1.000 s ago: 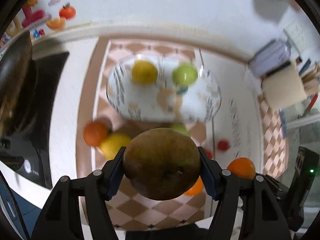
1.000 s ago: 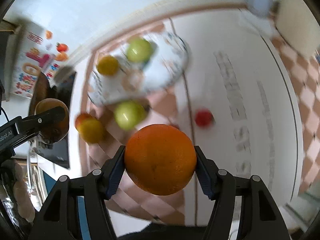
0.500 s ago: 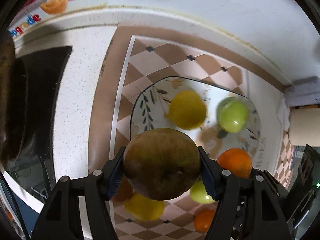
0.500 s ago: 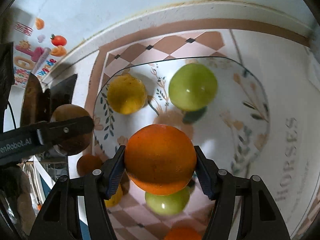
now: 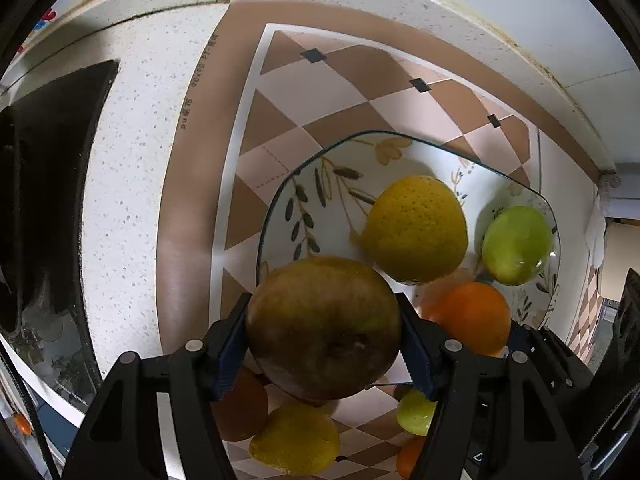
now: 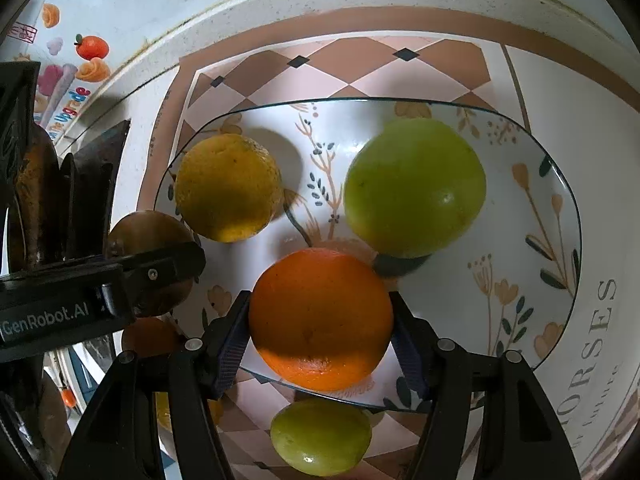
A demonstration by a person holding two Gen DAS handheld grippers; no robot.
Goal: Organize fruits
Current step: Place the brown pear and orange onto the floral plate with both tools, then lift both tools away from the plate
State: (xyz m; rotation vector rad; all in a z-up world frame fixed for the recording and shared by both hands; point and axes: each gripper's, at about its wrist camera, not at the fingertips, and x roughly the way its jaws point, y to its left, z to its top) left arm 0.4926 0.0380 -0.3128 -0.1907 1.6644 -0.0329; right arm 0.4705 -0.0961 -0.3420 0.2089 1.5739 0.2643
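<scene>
My left gripper is shut on a brown-green apple and holds it over the near left rim of the flowered plate. My right gripper is shut on an orange, held low over the plate's near edge; the orange also shows in the left wrist view. On the plate lie a yellow citrus and a green apple. The left gripper with its apple shows at the left of the right wrist view.
The plate sits on a checkered brown mat on a speckled counter. In front of the plate lie a green fruit, a lemon, a dark orange fruit and another orange. A dark stove is at the left, a wall behind.
Both grippers have moved forward and down over the plate with their fruit. The plate and its two fruits now fill both views.
</scene>
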